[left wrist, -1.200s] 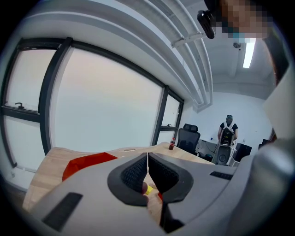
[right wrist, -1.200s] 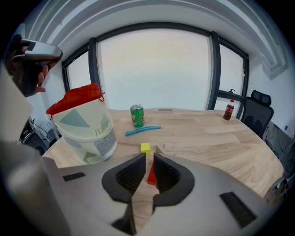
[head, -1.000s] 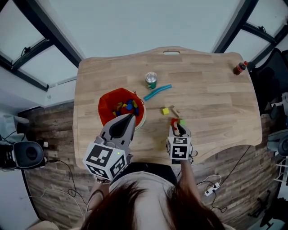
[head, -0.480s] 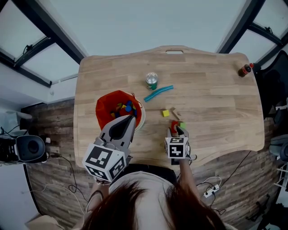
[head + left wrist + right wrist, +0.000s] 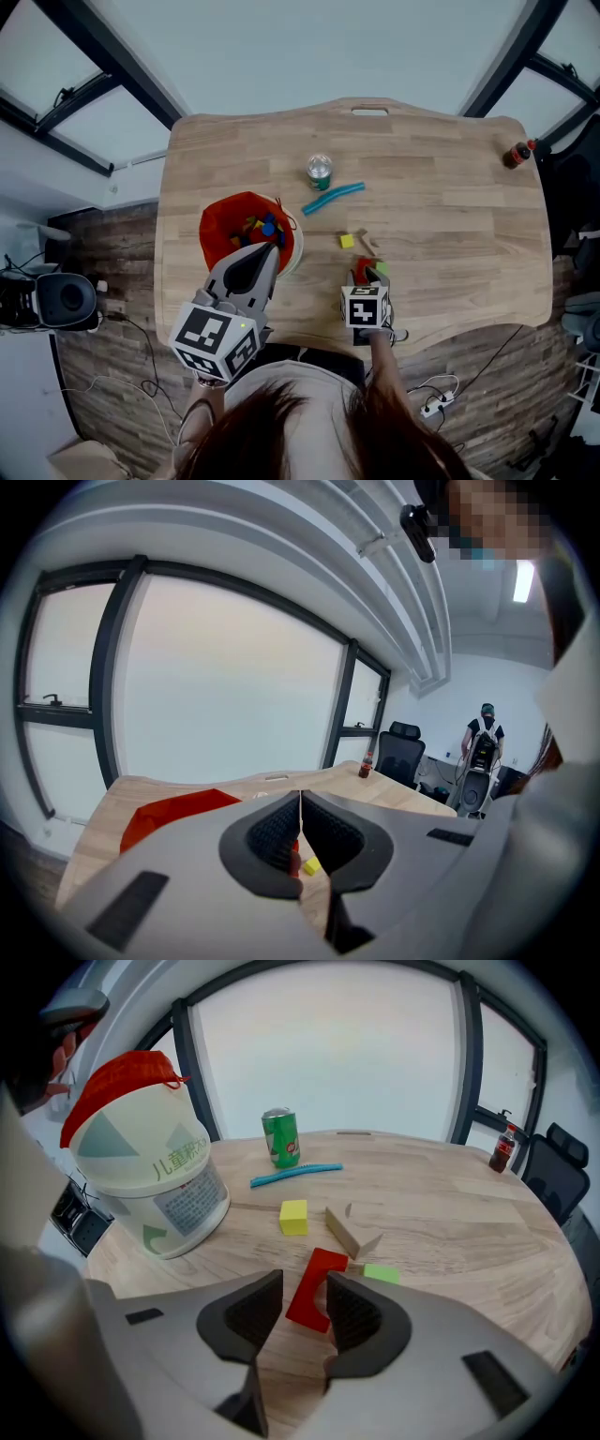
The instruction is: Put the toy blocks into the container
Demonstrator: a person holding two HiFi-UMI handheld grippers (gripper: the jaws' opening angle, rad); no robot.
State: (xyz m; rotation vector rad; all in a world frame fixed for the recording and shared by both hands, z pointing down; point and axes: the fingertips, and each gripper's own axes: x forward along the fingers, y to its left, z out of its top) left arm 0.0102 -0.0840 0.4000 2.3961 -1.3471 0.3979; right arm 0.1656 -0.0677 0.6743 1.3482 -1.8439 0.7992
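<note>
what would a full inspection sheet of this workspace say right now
surface: wooden table, no spills seen
job's things: white container with red liner, blocks already inside; red block, yellow block, tan block and green block loose on the table
clutter: green can, blue stick, bottle at the far corner
grippers: left gripper jaws together, nothing between them; right gripper jaws apart, just been opening, red block between the tips, not pinched
cables: cables and a power strip on the floor; nothing seen on the table
surroundings: large windows, office chair, a person standing in the background
</note>
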